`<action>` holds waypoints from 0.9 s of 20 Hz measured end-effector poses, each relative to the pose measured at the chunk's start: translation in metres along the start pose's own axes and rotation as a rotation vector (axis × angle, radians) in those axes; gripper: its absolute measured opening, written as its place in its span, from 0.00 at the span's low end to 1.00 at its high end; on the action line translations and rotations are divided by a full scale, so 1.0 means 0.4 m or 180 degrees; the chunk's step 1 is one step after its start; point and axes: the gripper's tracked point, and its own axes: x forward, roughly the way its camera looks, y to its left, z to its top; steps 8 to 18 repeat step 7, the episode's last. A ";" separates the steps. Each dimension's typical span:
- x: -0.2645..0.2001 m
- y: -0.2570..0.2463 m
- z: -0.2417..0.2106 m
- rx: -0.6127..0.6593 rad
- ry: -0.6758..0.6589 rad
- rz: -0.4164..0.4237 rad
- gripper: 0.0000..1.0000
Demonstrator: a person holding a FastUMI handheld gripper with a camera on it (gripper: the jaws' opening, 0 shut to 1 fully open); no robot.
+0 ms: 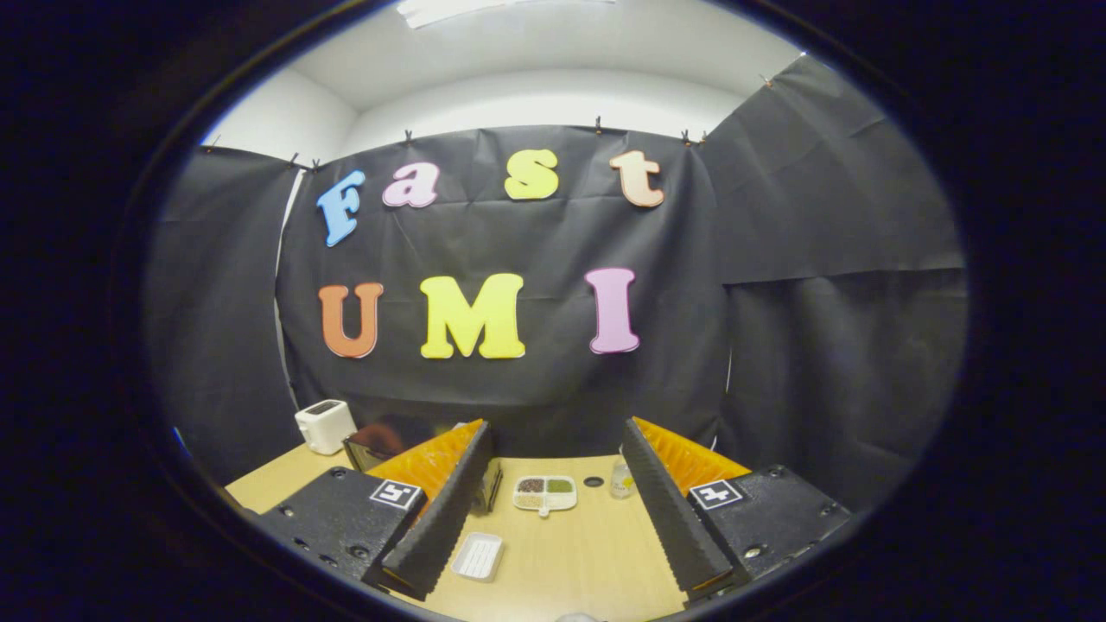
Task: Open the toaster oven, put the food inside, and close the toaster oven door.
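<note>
My gripper [557,574] stands open above the wooden table [587,553], its two fingers wide apart with nothing between them. The toaster oven [384,445], a dark box with a glass front, sits at the back left, mostly hidden behind my left finger [445,510]; whether its door is open cannot be told. A small white tray [478,555] lies on the table just ahead of the left finger. Further back, between the fingers, rests a white divided dish [544,493] holding several portions of food.
A white pop-up toaster [325,425] stands at the back left corner beside the oven. A small clear bottle [620,478] stands near the right finger, with a dark round hole [593,481] in the tabletop next to it. Black cloth walls close the booth.
</note>
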 end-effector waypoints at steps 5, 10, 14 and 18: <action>0.005 0.000 -0.010 -0.0019 0.0017 0.0082 0.98; 0.009 -0.005 -0.006 -0.0016 0.0009 0.0089 0.98; 0.009 -0.005 -0.006 -0.0016 0.0009 0.0089 0.98; 0.009 -0.005 -0.006 -0.0016 0.0009 0.0089 0.98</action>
